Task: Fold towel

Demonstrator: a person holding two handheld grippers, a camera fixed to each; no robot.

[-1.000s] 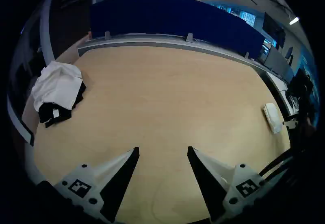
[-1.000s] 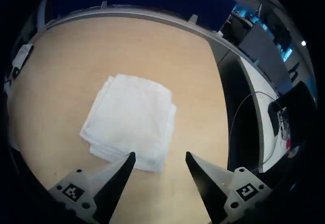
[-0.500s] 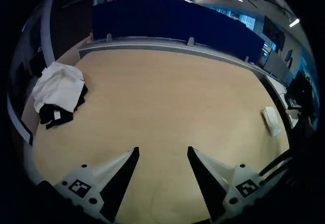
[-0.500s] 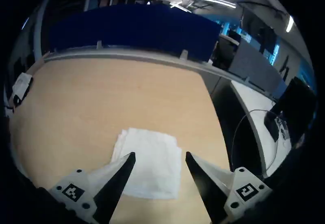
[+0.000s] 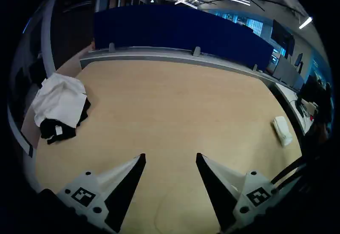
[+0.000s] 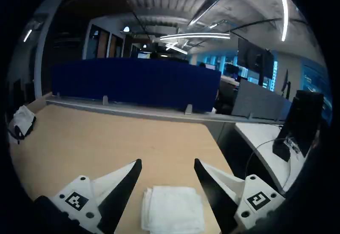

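Note:
A white towel [image 6: 172, 208], folded into a small square stack, lies on the wooden table [image 6: 106, 140] low in the right gripper view, just beneath my open right gripper [image 6: 167, 162], which holds nothing. The same folded towel [image 5: 282, 131] appears small near the table's far right edge in the left gripper view. My left gripper [image 5: 169, 156] is open over bare wood [image 5: 170, 102], far from the towel.
A heap of white and black cloth [image 5: 59, 106] sits at the table's left edge, also seen as a cloth heap [image 6: 22, 120] far left in the right gripper view. A blue partition [image 5: 178, 28] backs the table. To the right stand a neighbouring desk with a monitor [image 6: 299, 123] and cables.
My right gripper has risen and tilted up from the folded towel, which slid from the middle to the bottom of its view. The left gripper view has barely shifted.

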